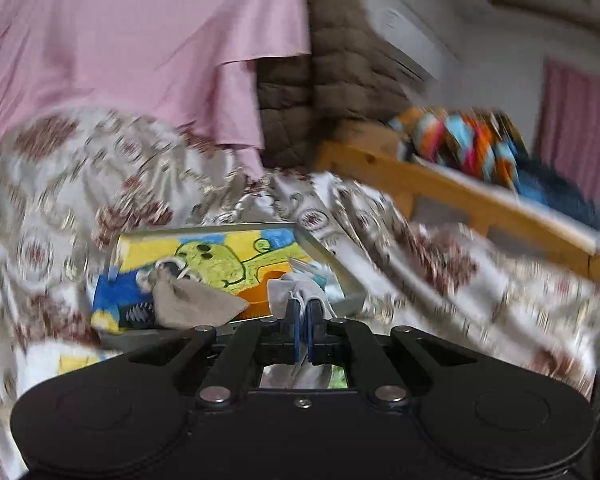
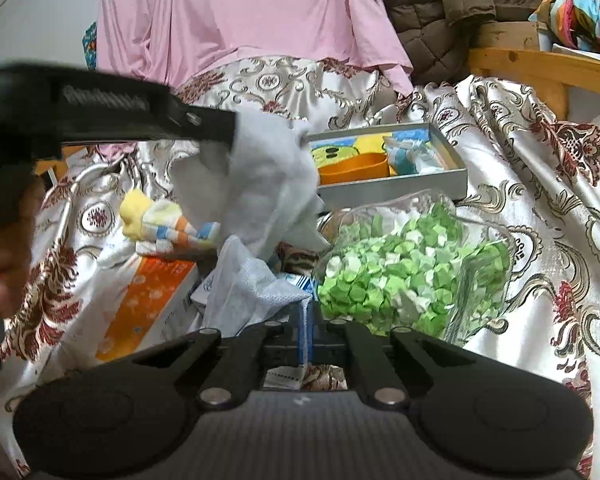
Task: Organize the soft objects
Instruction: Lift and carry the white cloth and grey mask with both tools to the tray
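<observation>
Step in hand, as judged: one soft item is being carried to the grey tray (image 2: 396,192), while a second is being picked up from the clutter on the bed.

Left tool (image 1: 305,312): clenched on a pale grey cloth (image 2: 260,184). In the right wrist view the cloth hangs in loose folds from the tool's tip, clear of the bedspread (image 2: 540,184) and just short of the tray's near left corner. The left wrist view is blurred but shows a fold of the same cloth bunched at the closed pads, with the tray directly ahead.

Right tool (image 2: 306,320): clenched on the edge of a white mesh-textured cloth (image 2: 248,284), which lies crumpled among boxes beside a clear bag of green paper pieces (image 2: 412,268). A striped yellow sock (image 2: 168,224) lies on the bedspread further left, untouched.

Tray contents: a yellow cartoon-print towel (image 1: 216,260), a beige pouch (image 1: 192,300), an orange item and a small blue-white item. Free space remains.

Next move, as judged: bring the grey cloth over the tray's wall, lower it and release. The limp fabric may drape over the rim or snag it. The white cloth may drag neighbouring packets when lifted.
</observation>
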